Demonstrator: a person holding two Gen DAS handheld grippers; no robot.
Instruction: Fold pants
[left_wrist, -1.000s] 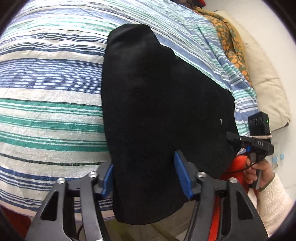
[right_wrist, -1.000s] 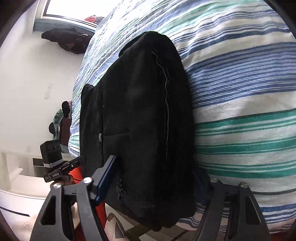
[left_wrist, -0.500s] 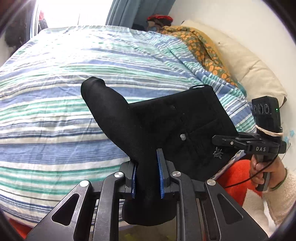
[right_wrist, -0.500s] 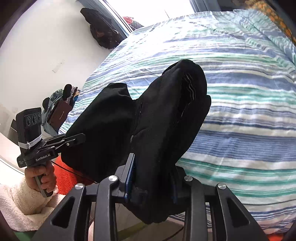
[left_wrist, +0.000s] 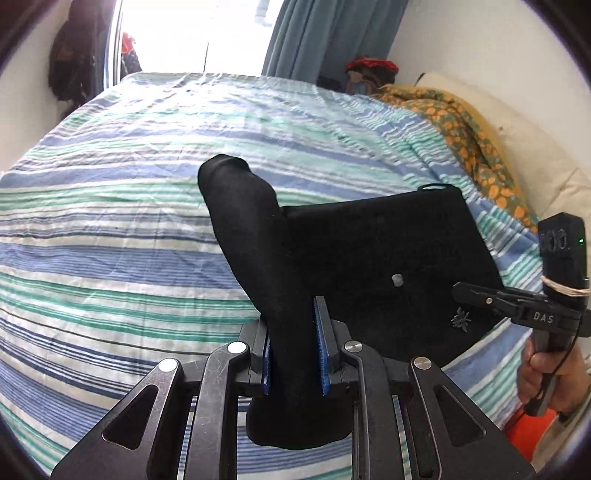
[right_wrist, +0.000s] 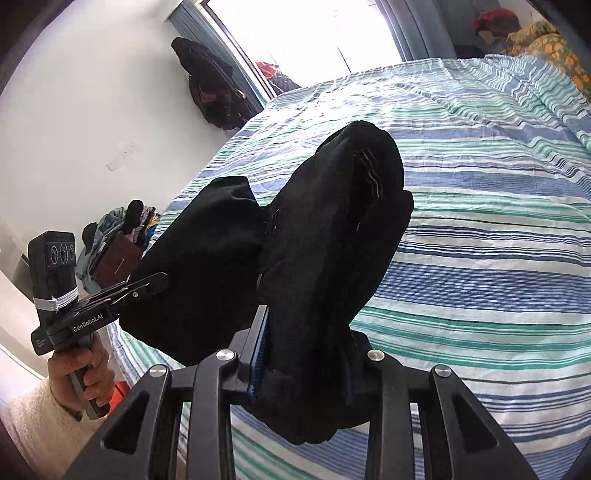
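The black pants (left_wrist: 369, 258) lie folded near the front edge of the striped bed (left_wrist: 110, 221). My left gripper (left_wrist: 293, 354) is shut on a bunched end of the pants and holds it raised off the bed. My right gripper (right_wrist: 303, 365) is shut on the other bunched end of the pants (right_wrist: 332, 240), also raised. The waist part with a metal button (left_wrist: 397, 279) lies flat on the bed between the grippers. Each gripper also shows in the other's view, the right one (left_wrist: 480, 295) and the left one (right_wrist: 147, 284).
An orange patterned blanket (left_wrist: 465, 129) and a cream pillow (left_wrist: 535, 155) lie at the bed's right side. A blue curtain (left_wrist: 325, 37) and bright window are behind. Dark clothes (right_wrist: 207, 81) hang on the left wall, and a clothes pile (right_wrist: 118, 236) sits by the bed.
Both grippers closed on the near ends of the pants and lifted them. The pants went from lying flat between open jaws to being bunched and raised at both ends.
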